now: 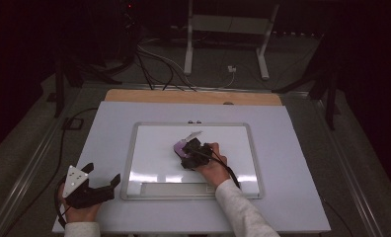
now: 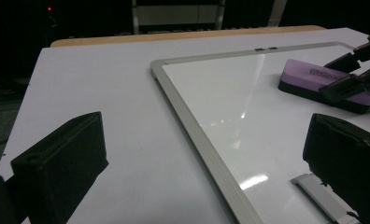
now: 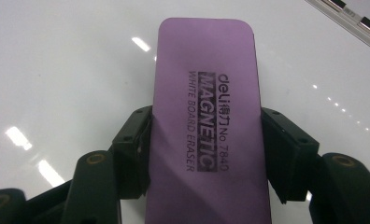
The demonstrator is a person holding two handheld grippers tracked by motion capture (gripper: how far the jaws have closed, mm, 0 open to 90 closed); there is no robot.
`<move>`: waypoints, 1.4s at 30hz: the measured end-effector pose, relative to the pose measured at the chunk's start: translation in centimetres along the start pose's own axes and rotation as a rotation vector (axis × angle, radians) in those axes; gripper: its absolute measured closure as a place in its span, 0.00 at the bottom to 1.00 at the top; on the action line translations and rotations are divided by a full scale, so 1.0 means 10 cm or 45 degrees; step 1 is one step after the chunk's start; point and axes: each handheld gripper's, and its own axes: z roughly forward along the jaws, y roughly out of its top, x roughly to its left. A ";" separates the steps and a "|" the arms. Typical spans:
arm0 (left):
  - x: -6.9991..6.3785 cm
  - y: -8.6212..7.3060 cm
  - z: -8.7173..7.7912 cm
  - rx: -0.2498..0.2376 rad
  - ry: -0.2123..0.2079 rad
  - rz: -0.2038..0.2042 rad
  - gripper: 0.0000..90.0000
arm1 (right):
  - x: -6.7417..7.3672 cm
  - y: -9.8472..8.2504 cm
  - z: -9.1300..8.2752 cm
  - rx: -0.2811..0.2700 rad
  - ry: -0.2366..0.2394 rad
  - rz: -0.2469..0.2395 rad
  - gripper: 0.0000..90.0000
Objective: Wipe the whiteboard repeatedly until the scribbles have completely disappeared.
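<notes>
**u1:** dark room, white table, whiteboard lying flat on it. purple eraser sits near the whiteboard's middle, right gripper pinching its long sides.

**u2:** looks light and stiff with a slick plastic top, so mid-length side grip seems right. left gripper rests spread open, off the whiteboard's left edge.

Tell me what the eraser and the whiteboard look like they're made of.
Eraser: purple top looks like matte plastic or foam, printed label; a black, likely felt, base shows in the left gripper view. The right gripper clamps its sides.
Whiteboard: glossy white surface with sharp light glints, probably coated steel or melamine; frame looks like brushed aluminium.
</notes>
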 end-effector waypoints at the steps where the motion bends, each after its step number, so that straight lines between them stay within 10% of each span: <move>1: 0.00 0.00 0.00 -0.001 0.000 0.001 0.01 | -0.05 -0.01 0.00 0.000 -0.024 0.018 0.45; 9: 0.00 0.00 0.00 0.001 0.001 0.001 0.01 | -0.48 -0.17 -0.06 0.019 -0.141 0.211 0.45; 21: -0.01 0.00 0.01 0.004 -0.001 0.003 0.01 | -0.25 -0.35 -0.23 0.022 -0.103 0.045 0.45; 32: -0.01 0.00 0.01 0.005 -0.002 0.002 0.01 | -0.74 -0.55 -0.29 0.037 -0.290 0.210 0.45; 42: -0.03 0.01 0.03 0.011 -0.008 0.007 0.01 | -0.41 -0.41 -0.24 0.020 -0.179 0.110 0.45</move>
